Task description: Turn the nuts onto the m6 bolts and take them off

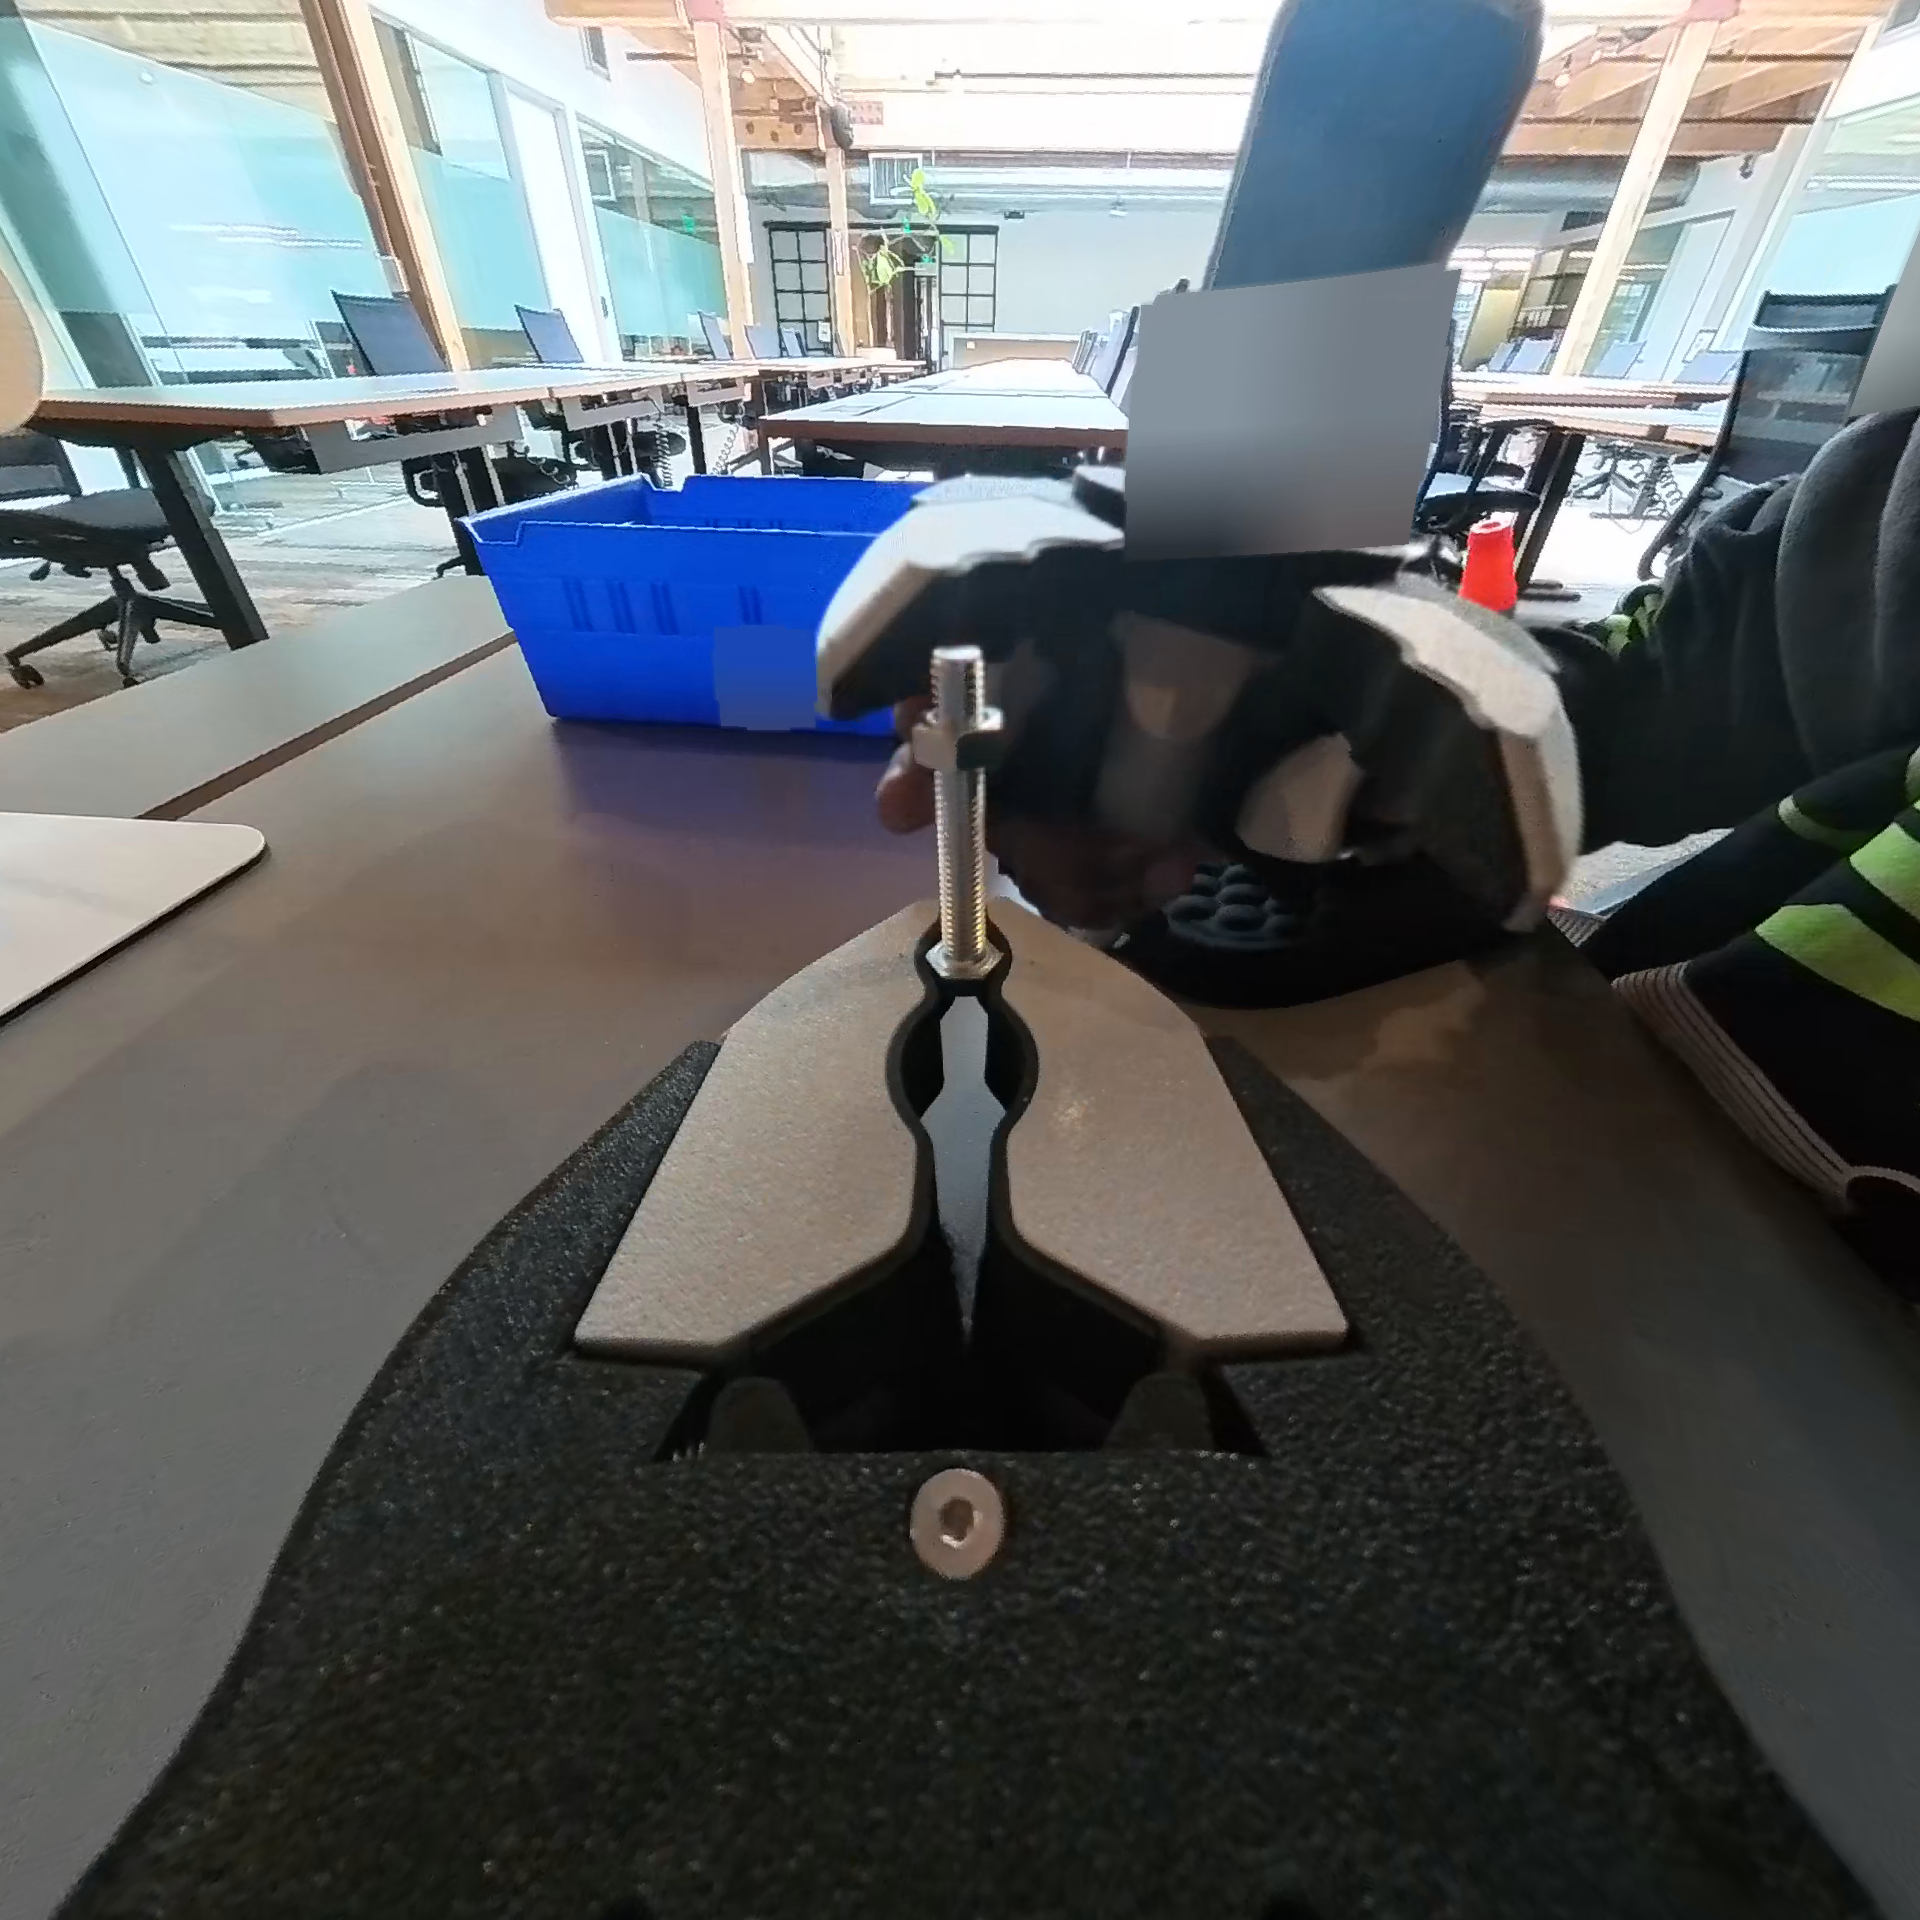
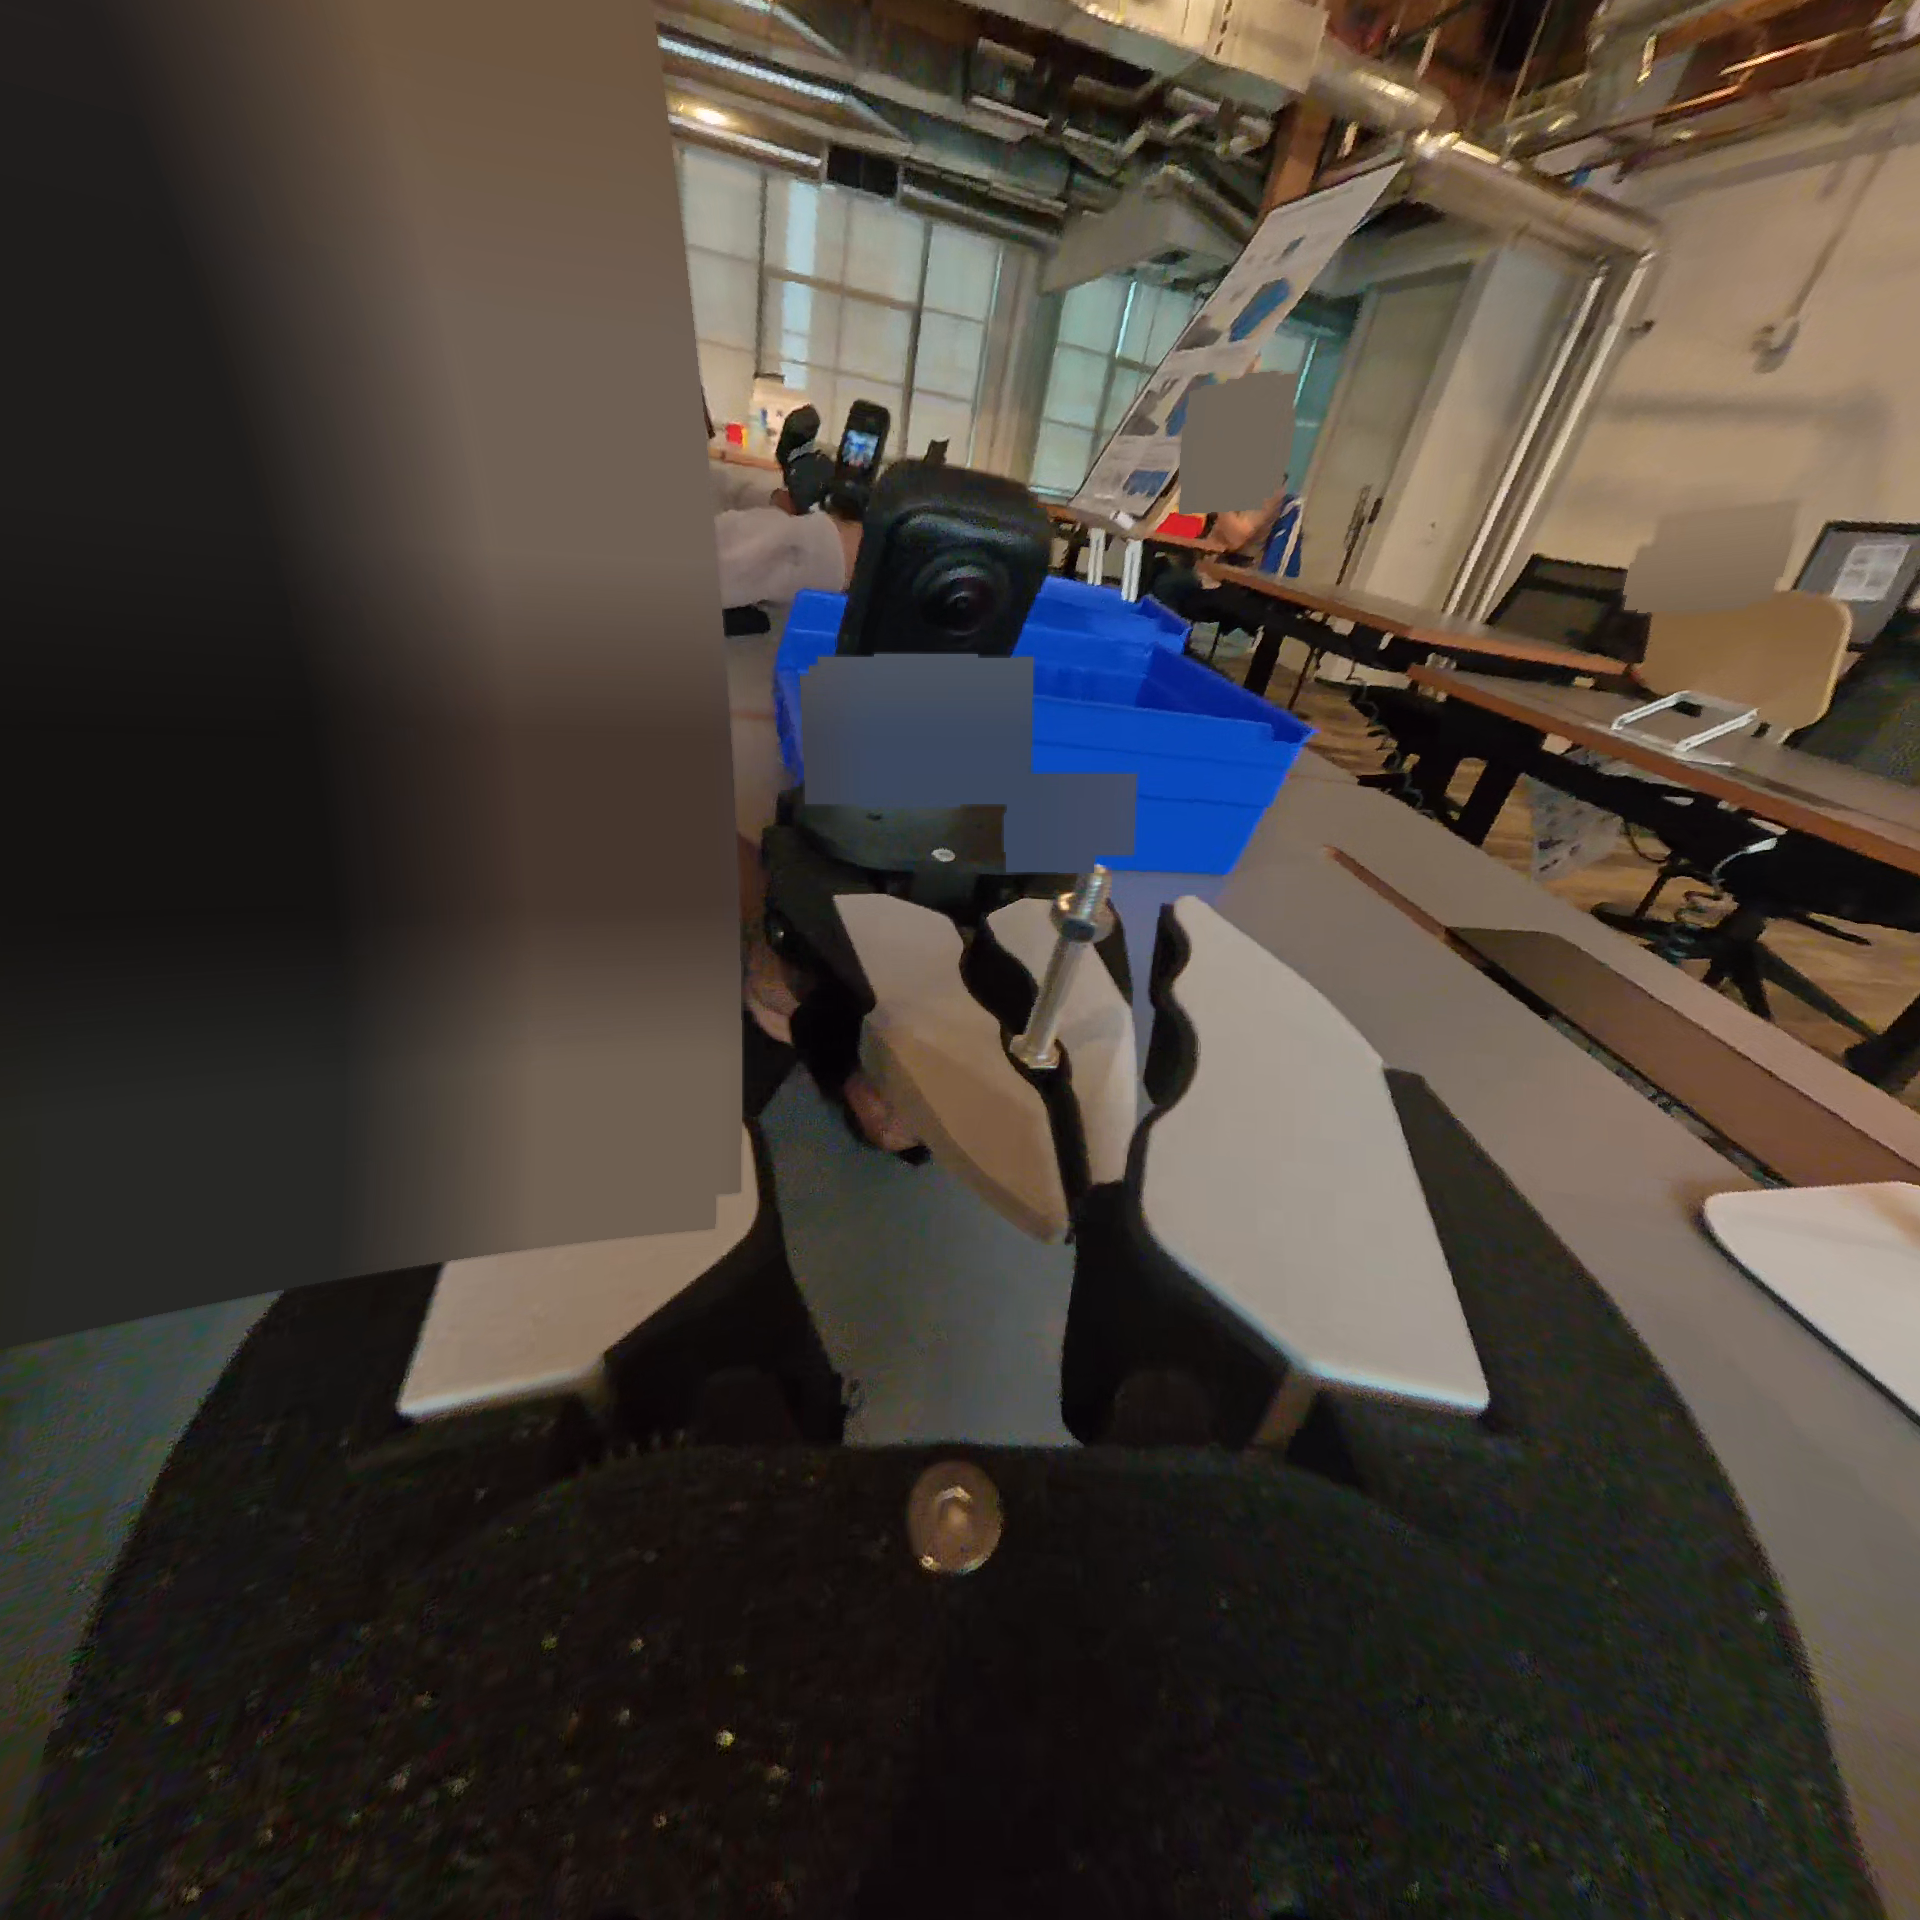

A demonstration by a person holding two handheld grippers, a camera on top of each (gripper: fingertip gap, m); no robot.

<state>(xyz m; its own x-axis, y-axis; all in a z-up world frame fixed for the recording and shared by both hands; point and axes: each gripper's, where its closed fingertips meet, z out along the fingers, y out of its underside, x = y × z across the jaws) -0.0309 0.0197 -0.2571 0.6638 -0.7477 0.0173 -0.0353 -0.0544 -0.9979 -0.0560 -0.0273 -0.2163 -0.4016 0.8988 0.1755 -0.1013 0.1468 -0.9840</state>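
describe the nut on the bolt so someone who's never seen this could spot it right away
In front of the blue plastic bin on the dark table, the left gripper holds a silver threaded bolt upright by its head. The small silver nut sits near the bolt's top, the only wider block on the thin shaft.

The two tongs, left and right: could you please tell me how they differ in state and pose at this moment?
The left tongs are shut on the bolt at its hex head, holding it upright; the right tongs are spread wide and grip nothing. The left tongs lie low and level over the table; the right tongs face them, one finger close to the nut. Both have pale finger plates on black bodies.
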